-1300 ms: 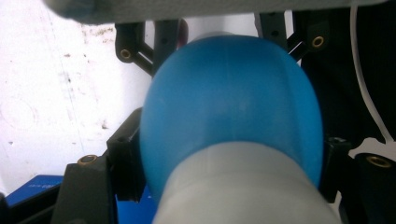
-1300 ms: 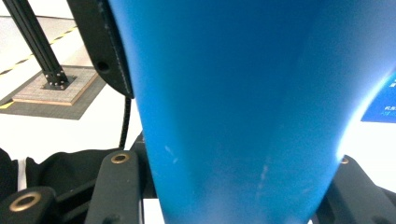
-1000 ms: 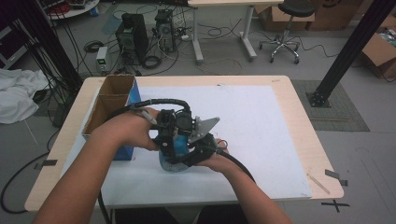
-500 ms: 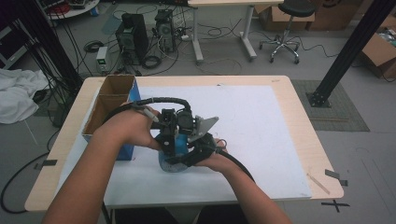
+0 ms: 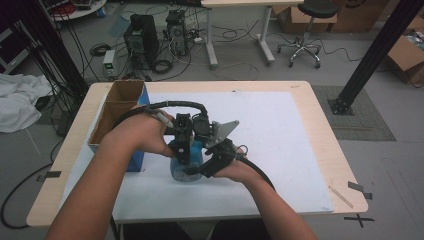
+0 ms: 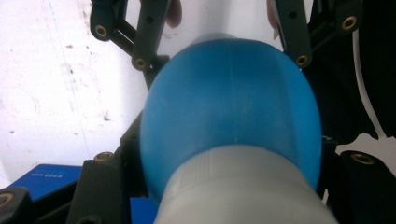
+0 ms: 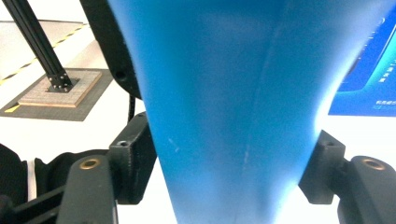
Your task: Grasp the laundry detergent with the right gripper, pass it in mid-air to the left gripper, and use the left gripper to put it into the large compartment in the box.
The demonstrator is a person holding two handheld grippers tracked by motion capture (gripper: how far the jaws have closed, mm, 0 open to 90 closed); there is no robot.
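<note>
A blue bottle (image 5: 181, 171) with a pale grey cap (image 6: 243, 186) stands on the white mat (image 5: 280, 150) near the table's front. My left gripper (image 5: 184, 150) comes down from above and is shut on the bottle's upper end by the cap. In the left gripper view the blue bottle (image 6: 231, 107) bulges between the left gripper (image 6: 229, 158) jaws. My right gripper (image 5: 201, 170) reaches in from the right and is shut on the bottle's side. The right gripper view has the blue bottle (image 7: 229, 93) pinched between the right gripper (image 7: 229, 168) pads.
An open cardboard box (image 5: 116, 107) with a blue printed side (image 5: 136, 161) stands at the table's left, just behind my left hand. The wooden table edge (image 5: 330, 150) runs along the right. A black post base (image 5: 345, 105) stands on the floor beyond.
</note>
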